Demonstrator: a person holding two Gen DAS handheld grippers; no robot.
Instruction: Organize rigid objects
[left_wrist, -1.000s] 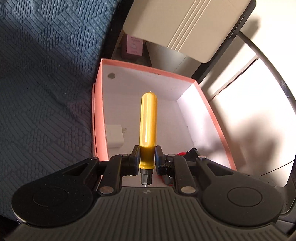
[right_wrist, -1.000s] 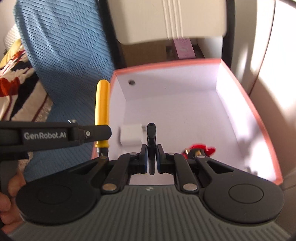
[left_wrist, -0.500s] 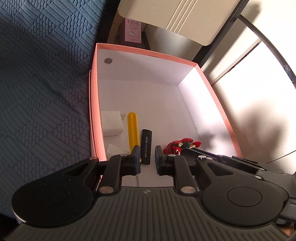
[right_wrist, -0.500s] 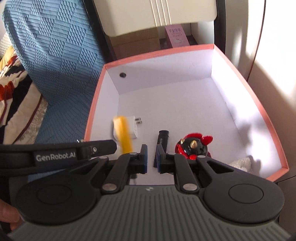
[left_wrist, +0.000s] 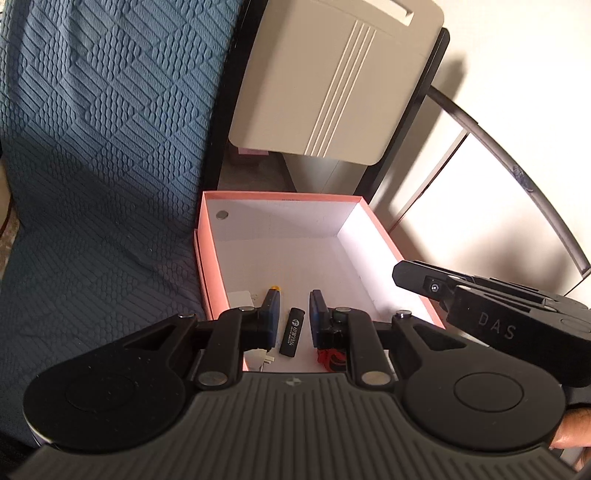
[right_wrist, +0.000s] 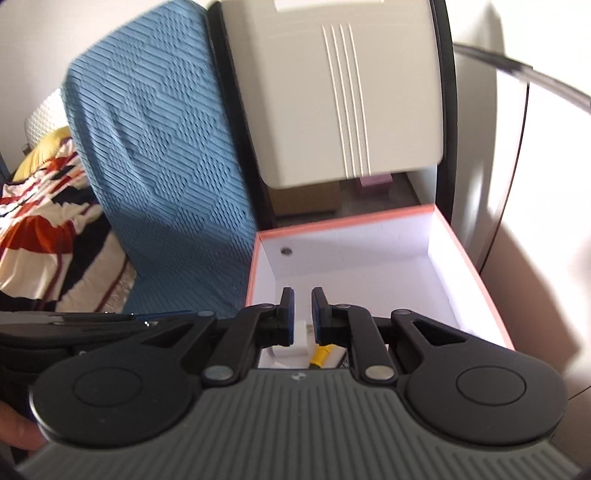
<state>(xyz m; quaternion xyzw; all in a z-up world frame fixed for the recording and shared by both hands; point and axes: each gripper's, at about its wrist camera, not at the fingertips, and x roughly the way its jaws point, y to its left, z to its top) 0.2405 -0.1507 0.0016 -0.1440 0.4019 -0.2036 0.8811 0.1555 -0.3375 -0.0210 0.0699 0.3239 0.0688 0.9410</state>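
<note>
My left gripper (left_wrist: 292, 317) is spread open and holds nothing, raised above the near end of the pink box (left_wrist: 207, 273). My right gripper (right_wrist: 303, 314) is open too, also empty. On the box floor lie the black stick (left_wrist: 292, 331), the yellow tube (right_wrist: 320, 356) beside it, the white plug (right_wrist: 297, 338) toward the box's left wall, and the red toy (left_wrist: 330, 360) toward its right.

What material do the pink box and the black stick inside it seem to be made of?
The pink box looks like matte cardboard: thin flat walls, sharp folded corners, white inner lining. The black stick seems to be smooth hard plastic, slightly glossy, with white printed lettering on it.
</note>
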